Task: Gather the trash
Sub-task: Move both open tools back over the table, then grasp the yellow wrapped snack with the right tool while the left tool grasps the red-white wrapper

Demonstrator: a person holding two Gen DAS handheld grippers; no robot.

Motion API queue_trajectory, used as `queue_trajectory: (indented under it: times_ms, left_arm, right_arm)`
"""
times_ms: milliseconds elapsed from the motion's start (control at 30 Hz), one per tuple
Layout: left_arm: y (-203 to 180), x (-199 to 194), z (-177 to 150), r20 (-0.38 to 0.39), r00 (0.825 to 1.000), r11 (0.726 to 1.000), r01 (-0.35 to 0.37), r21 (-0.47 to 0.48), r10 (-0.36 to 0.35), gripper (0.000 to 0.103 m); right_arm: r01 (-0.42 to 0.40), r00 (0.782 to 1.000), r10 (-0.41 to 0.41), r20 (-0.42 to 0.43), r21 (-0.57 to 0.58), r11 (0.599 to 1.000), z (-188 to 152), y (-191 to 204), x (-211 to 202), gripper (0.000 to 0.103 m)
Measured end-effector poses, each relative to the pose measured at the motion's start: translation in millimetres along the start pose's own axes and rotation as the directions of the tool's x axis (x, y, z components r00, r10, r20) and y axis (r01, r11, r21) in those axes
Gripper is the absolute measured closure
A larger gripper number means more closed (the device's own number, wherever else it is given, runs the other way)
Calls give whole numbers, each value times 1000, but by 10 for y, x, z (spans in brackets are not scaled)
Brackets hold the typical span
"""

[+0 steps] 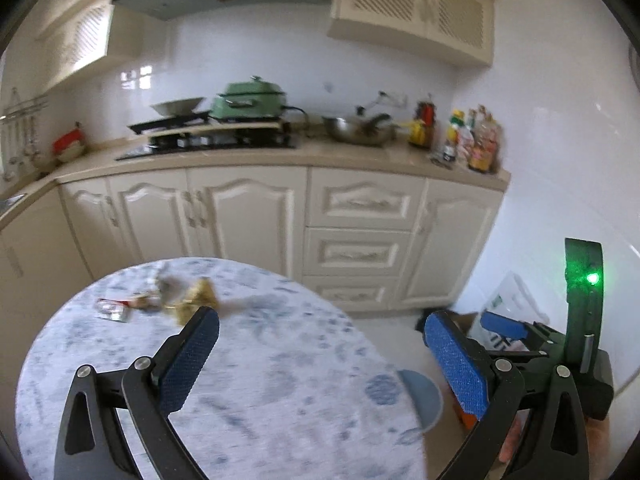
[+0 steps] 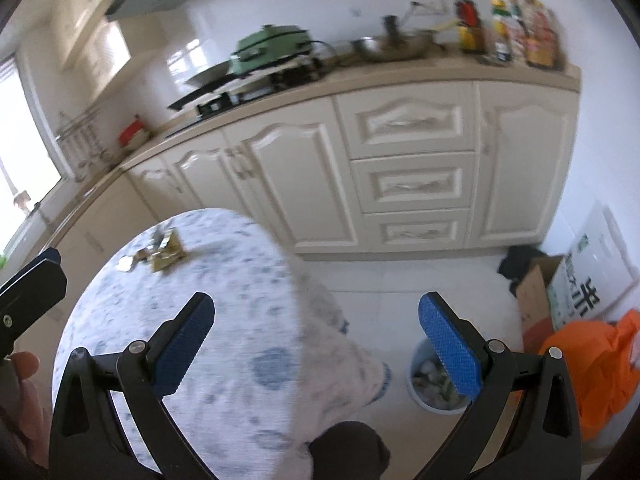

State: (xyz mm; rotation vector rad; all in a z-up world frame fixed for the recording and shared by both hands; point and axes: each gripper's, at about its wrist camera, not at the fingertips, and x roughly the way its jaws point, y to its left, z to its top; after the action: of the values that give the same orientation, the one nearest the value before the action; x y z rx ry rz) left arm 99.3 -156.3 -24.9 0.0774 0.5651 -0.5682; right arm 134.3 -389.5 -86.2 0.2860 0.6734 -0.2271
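Observation:
Crumpled gold wrappers (image 1: 198, 300) and a small red-and-white wrapper (image 1: 114, 308) lie at the far side of a round table with a blue-patterned cloth (image 1: 280, 380). The gold wrappers also show in the right wrist view (image 2: 164, 254). A pale blue trash bin (image 2: 434, 380) with rubbish in it stands on the floor right of the table; its rim also shows in the left wrist view (image 1: 424, 396). My left gripper (image 1: 320, 344) is open and empty above the table. My right gripper (image 2: 318, 326) is open and empty above the table's right edge, near the bin.
Cream kitchen cabinets (image 1: 360, 236) and a counter with a stove, a green pot (image 1: 250, 100), a wok and bottles lie behind. A cardboard box (image 2: 536, 292), a white bag and an orange bag (image 2: 592, 368) sit on the floor at the right.

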Motion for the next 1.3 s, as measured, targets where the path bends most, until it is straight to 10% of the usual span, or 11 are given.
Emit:
queue_trajectory:
  times_ms: [633, 1300]
  left_arm:
    - [1065, -811, -597, 61, 964, 953, -244, -181, 258, 1]
    - [2104, 1089, -34, -218, 918, 923, -364, -125, 333, 1]
  right_arm:
    - [-122, 993, 120, -23, -217, 968, -23, 1305, 278, 0]
    - [-176, 963, 110, -245, -269, 947, 207, 1869, 1908, 0]
